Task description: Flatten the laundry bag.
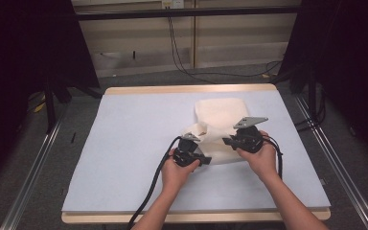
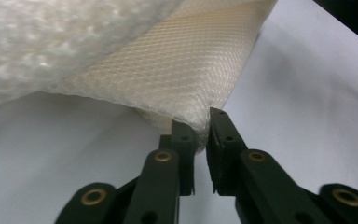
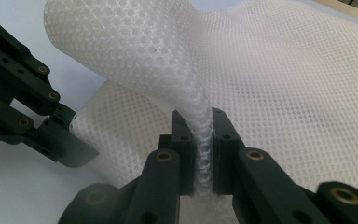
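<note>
My left gripper (image 2: 199,140) has its jaws drawn together on a corner of the cream mesh cloth (image 2: 177,70); the fabric edge sits pinched between the pads, with the rest of the cloth rising up and away from the jaw tips. My right gripper (image 3: 200,140) is clamped on a raised fold of the same cloth, the honeycomb weave squeezed into a narrow ridge between its pads and fanning out above and behind them.

From the right gripper view, I note the left gripper's black linkage just to the left of my jaws, its tip touching the cloth's near edge. In the high view, the left gripper (image 1: 197,154) and right gripper (image 1: 231,142) stand near one another at the cloth's (image 1: 220,112) near edge, a hand on each. The cloth extends away from both tools toward the far side, lying on the pale blue table cover (image 1: 129,143), which lies on a wooden table (image 1: 172,89).
</note>
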A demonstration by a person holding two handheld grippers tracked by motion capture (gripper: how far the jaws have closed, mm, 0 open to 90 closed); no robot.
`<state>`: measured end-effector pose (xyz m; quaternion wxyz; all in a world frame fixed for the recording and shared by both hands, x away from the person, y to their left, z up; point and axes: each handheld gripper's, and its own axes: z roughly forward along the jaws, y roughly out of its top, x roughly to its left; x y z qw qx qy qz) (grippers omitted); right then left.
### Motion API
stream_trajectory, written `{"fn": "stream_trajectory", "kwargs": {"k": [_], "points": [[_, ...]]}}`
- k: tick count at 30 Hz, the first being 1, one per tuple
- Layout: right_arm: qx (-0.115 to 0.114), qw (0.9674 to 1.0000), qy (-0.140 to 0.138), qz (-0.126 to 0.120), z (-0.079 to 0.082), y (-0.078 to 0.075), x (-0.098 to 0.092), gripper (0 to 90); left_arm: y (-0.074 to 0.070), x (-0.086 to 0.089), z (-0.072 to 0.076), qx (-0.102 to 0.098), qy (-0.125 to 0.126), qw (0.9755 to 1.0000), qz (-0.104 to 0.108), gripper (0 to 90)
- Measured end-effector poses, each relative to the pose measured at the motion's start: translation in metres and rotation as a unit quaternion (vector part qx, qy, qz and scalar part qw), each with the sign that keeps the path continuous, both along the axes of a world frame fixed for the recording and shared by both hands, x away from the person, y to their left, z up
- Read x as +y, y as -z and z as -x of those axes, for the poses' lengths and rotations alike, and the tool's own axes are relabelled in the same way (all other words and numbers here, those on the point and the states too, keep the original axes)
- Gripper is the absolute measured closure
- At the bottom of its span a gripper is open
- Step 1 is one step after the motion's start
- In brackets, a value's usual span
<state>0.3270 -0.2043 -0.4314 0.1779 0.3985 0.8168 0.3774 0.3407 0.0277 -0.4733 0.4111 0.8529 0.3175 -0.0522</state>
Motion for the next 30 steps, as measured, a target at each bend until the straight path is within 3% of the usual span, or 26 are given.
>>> {"fn": "stream_trajectory", "kwargs": {"k": [10, 20, 30], "points": [[-0.001, 0.9991, 0.022, -0.038, 0.001, -0.001, -0.018, 83.1, -0.003, 0.032, -0.008, 0.005, -0.055, 0.9985, -0.005, 85.4], [-0.012, 0.9974, 0.043, -0.056, 0.006, -0.006, -0.035, 83.4, -0.002, 0.049, -0.012, 0.009, -0.077, 0.9969, -0.011, 85.6], [-0.011, 0.9935, 0.075, -0.085, 0.013, -0.003, -0.059, 83.5, -0.003, 0.072, -0.014, 0.009, -0.101, 0.9947, -0.021, 85.7]]}}
